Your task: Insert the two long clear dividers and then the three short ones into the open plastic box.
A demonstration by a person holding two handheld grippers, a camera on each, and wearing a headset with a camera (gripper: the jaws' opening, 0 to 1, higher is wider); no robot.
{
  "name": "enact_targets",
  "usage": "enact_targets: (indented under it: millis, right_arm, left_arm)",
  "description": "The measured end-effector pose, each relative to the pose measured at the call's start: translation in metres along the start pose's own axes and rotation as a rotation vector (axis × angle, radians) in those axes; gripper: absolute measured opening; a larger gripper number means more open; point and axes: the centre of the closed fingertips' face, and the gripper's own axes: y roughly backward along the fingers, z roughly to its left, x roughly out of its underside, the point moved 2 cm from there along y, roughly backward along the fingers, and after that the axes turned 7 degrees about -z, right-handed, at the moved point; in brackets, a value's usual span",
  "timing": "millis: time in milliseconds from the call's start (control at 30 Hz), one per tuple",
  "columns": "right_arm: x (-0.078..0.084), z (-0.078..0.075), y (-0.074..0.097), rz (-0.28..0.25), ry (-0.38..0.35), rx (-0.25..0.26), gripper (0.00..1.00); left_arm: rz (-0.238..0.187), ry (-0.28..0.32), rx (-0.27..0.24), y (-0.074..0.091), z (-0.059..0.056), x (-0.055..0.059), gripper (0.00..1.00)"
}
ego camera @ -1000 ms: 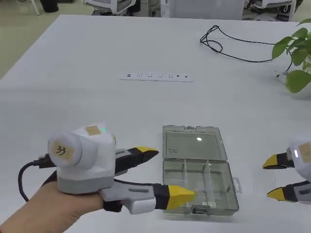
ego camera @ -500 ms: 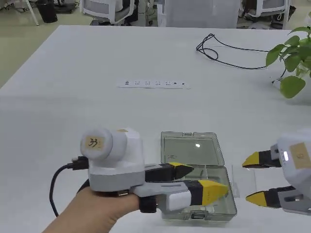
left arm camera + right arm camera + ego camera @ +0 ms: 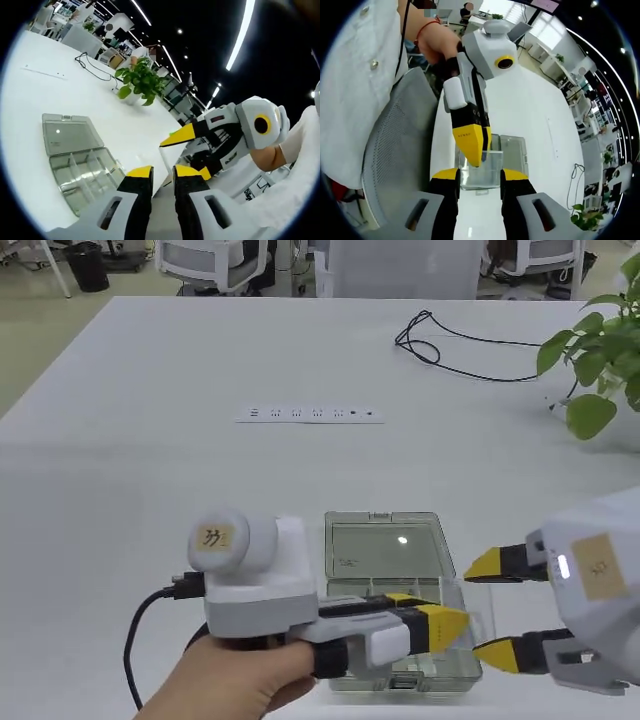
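Jaws of left gripper (image 3: 450, 612) pinch clear divider (image 3: 479, 174) at box (image 3: 385, 540); right gripper (image 3: 473, 610) gapes wide.

We look down from head height over the table (image 3: 150, 390), facing its far edge. Close above its near edge, the left gripper (image 3: 448, 612) camera faces the right gripper (image 3: 472, 608), and the reverse. All views share the box (image 3: 385, 540).

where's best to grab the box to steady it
Probably pinch the front wall of the box from above, one jaw inside, one outside. It sits flat and open-topped, so its upright walls are the only thin edges, and the lid blocks the back.
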Motion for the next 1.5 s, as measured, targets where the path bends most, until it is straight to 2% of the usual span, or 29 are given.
enact_targets:
  millis: [433,667,933,1067,1267,1300,1433,1500]
  right_arm:
    - [-0.003,0.001,-0.001,0.016,0.032,0.003,0.32]
    - [-0.003,0.003,-0.002,0.018,0.044,0.0,0.32]
    - [-0.004,0.003,-0.003,0.019,0.061,0.006,0.33]
    - [-0.004,0.003,-0.003,0.015,0.063,0.008,0.34]
    - [-0.012,-0.003,0.003,-0.05,-0.008,0.004,0.34]
    - [-0.013,-0.005,0.007,-0.079,-0.046,-0.006,0.34]
    - [-0.014,-0.009,0.014,-0.135,-0.126,-0.049,0.31]
    - [-0.015,-0.007,0.018,-0.173,-0.172,-0.1,0.28]
  left_arm:
    - [-0.002,0.068,0.029,-0.001,-0.004,0.003,0.0]
    - [-0.001,0.109,0.031,0.0,-0.005,0.005,0.0]
    - [-0.025,0.171,0.024,0.001,-0.003,0.006,0.0]
    - [-0.027,0.179,0.028,0.001,-0.004,0.006,0.0]
    - [-0.015,0.123,0.034,0.004,-0.004,0.006,0.0]
    - [-0.009,0.088,0.039,0.005,-0.005,0.006,0.0]
    - [0.024,-0.071,0.081,0.009,-0.009,0.008,0.0]
    - [0.036,-0.194,0.115,0.012,-0.014,0.008,0.0]
